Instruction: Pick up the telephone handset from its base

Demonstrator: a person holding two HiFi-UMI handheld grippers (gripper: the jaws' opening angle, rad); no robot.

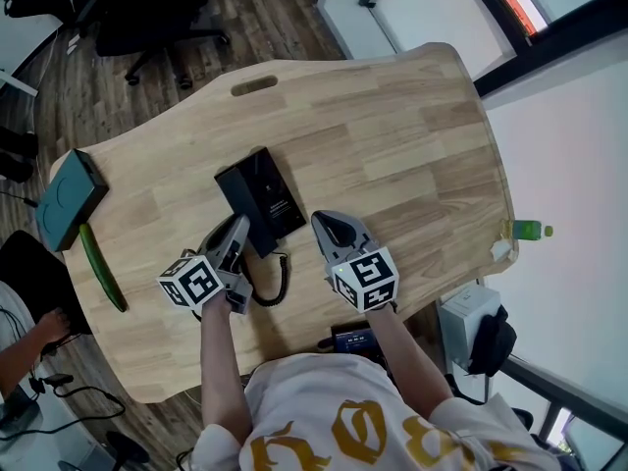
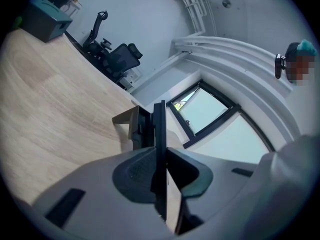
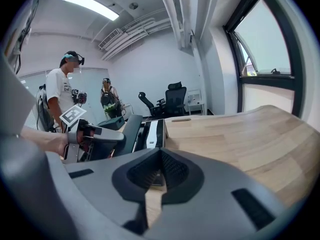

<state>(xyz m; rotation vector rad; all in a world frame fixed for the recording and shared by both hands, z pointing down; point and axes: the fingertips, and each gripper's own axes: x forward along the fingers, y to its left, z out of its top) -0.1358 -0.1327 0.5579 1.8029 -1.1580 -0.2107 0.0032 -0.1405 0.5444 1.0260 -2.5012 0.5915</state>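
The slim black handset (image 2: pixel 159 134) stands on edge just beside its flat black base (image 1: pixel 265 194).

Quick count: one table (image 1: pixel 392 135), one phone (image 1: pixel 261 200), one teal box (image 1: pixel 69 200), one cucumber-looking thing (image 1: pixel 102 267), one green bottle (image 1: pixel 527 230).

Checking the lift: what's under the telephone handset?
The handset, clamped by the left gripper, sits over the base, at its left edge. The cradle beneath is covered, so contact can't be judged.

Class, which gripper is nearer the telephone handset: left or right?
Left. The left gripper grips the telephone handset at the telephone base's left edge. The right gripper is off to the base's right, not touching the handset.
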